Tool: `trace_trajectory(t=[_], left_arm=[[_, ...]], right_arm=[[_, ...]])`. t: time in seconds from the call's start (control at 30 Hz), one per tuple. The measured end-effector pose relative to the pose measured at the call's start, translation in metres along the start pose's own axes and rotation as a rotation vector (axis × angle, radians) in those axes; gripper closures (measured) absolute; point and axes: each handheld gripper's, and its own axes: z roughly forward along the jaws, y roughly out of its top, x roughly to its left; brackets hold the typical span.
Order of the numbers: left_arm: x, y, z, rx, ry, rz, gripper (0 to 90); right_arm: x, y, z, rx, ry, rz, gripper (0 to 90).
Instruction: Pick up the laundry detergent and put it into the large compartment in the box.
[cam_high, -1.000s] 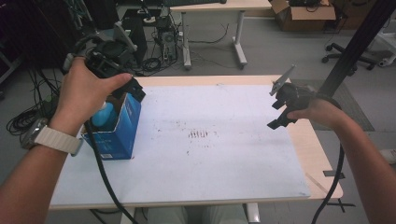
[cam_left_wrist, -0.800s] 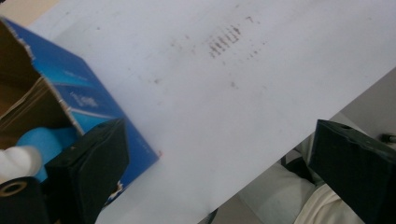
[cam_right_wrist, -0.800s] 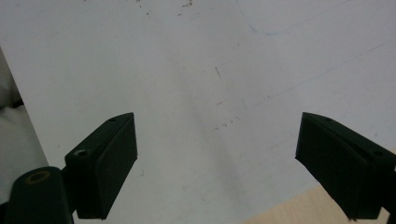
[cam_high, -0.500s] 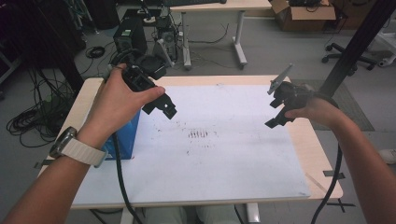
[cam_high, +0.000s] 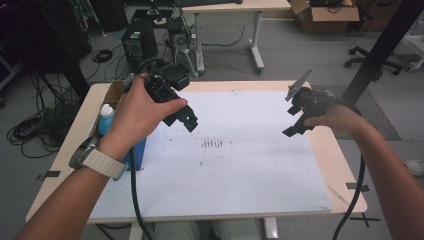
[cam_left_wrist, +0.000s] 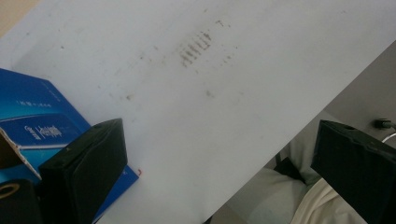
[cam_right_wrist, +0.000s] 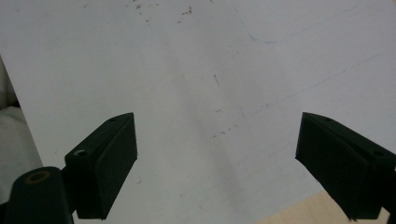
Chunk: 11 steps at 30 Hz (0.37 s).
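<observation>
Leftmost, a blue box (cam_high: 134, 150) with a blue-capped bottle (cam_high: 106, 116) standing in it sits at the table's (cam_high: 340, 165) left edge, just beside and below the left gripper (cam_high: 187, 119), whose jaws are spread wide and empty above the white mat (cam_high: 240, 165). Further right, past the smudged marks (cam_high: 212, 144) at the mat's middle, the right gripper (cam_high: 295, 120) hangs over the mat's right edge, jaws likewise wide and holding nothing.

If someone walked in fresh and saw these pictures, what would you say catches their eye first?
Probably the two black hand-held claws held above the white table mat, both open and empty: the left claw near the middle-left, the right claw toward the right edge. Next, the blue cardboard box at the mat's left edge, a blue-and-white bottle standing just beyond it, and the dark smudge marks mid-mat.
</observation>
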Motion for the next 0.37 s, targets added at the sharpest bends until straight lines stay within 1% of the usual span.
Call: trace_trajectory(t=[0.1,0.37], left_arm=[[-0.0010,0.0006,0.0019,-0.001,0.001,0.006,3.6],[-0.0005,0.0005,0.0032,-0.006,-0.009,0.005,3.7]], right_arm=[[0.0007,-0.0008,-0.0004,-0.002,0.001,0.002,12.7],[0.0014,-0.0020,-0.0032,-0.004,-0.002,0.005,12.7]])
